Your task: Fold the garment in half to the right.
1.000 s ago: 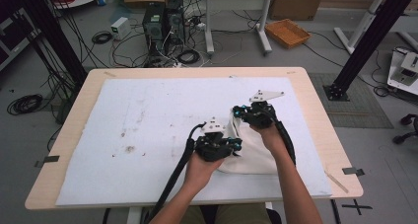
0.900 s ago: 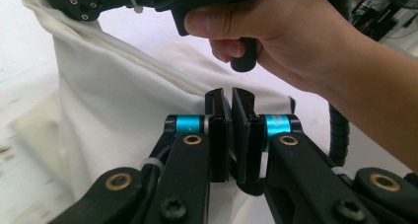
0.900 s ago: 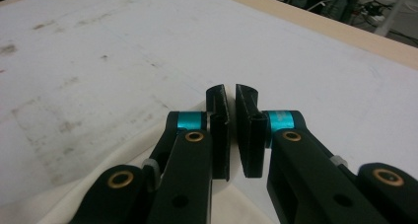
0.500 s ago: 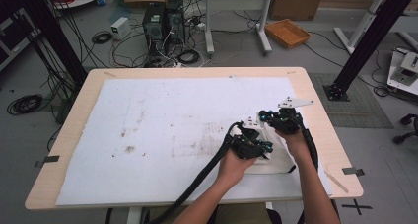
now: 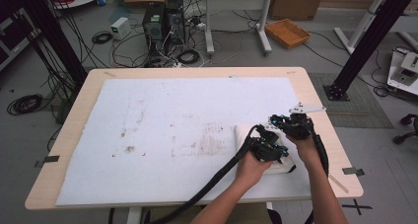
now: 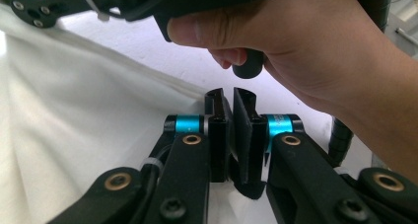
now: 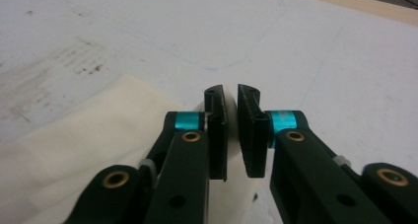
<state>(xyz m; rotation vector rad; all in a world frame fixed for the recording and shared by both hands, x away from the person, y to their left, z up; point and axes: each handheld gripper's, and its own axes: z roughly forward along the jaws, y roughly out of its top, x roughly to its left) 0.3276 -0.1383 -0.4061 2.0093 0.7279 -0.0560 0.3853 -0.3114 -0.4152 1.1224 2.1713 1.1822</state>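
Both hands have carried the cloth (image 5: 246, 135) toward the table's (image 5: 197, 72) near right corner; left gripper (image 6: 231, 103) and right gripper (image 7: 231, 98) have just been opening, jaws parted a crack with nothing between, over the folded cloth lying there; folding looks nearly done.

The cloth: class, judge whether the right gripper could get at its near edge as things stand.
Probably yes. The right gripper hangs just over the cloth with its jaws slightly parted and nothing between them; the cloth's corner lies bare below.
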